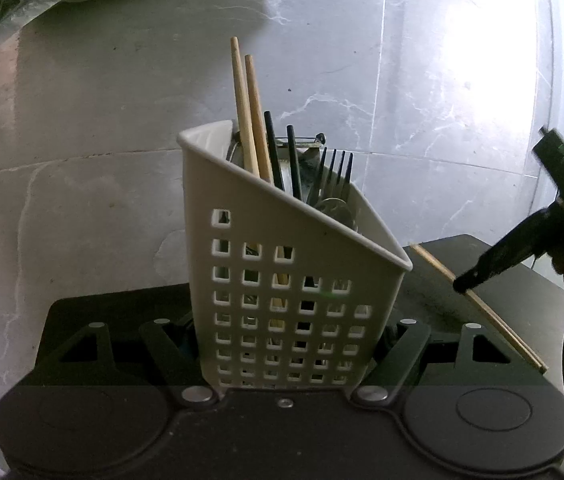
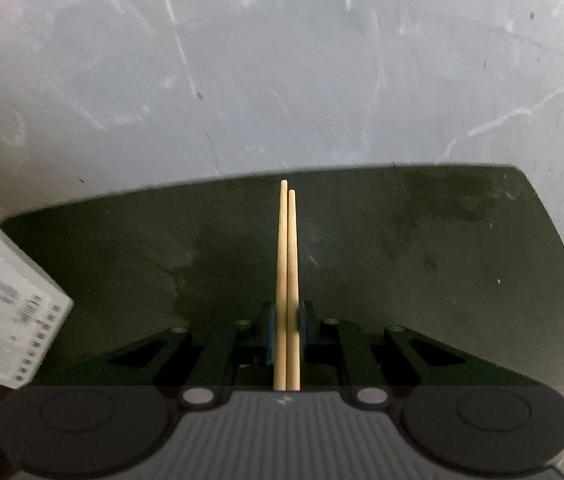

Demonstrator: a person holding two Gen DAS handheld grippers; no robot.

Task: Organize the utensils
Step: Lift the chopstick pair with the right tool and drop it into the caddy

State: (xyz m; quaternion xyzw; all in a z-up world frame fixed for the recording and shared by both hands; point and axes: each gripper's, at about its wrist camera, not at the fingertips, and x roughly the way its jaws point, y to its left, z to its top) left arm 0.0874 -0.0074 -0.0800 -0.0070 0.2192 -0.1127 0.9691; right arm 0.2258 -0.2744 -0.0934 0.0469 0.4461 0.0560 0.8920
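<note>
Your left gripper [image 1: 289, 344] is clamped on the white perforated caddy [image 1: 282, 280], its jaws pressing the two lower sides, and the caddy stands upright on the dark mat [image 1: 433, 280]. Inside it you can see two wooden chopsticks [image 1: 248, 120], two black sticks [image 1: 282, 156], a black fork [image 1: 335, 172] and some metal pieces too crowded to name.

Your right gripper [image 2: 286, 328] is closed on a second pair of wooden chopsticks [image 2: 286, 260], pads squeezing them side by side. Their long axis runs straight toward 12 o'clock along the fingers in the right wrist view, tips just short of the mat's far edge. Whether they rest on the mat or are lifted off it, I cannot tell.

Now the relation that matters. From the left wrist view, that held pair [image 1: 477, 304] lies at about 3 o'clock from the caddy, slanting from 11 down to 5, with the right gripper [image 1: 465, 282] pinching it partway along. From the right wrist view, the caddy's corner [image 2: 6, 308] sits at 9 o'clock, well off the line the sticks point along.

So, in my judgement, the next move calls for you to swing the right hand toward 9 o'clock, raise the pair above the rim [image 1: 297, 196] and tip the axis toward vertical before lowering. The opening is crowded, so aim for the gap near the other wooden pair.
</note>
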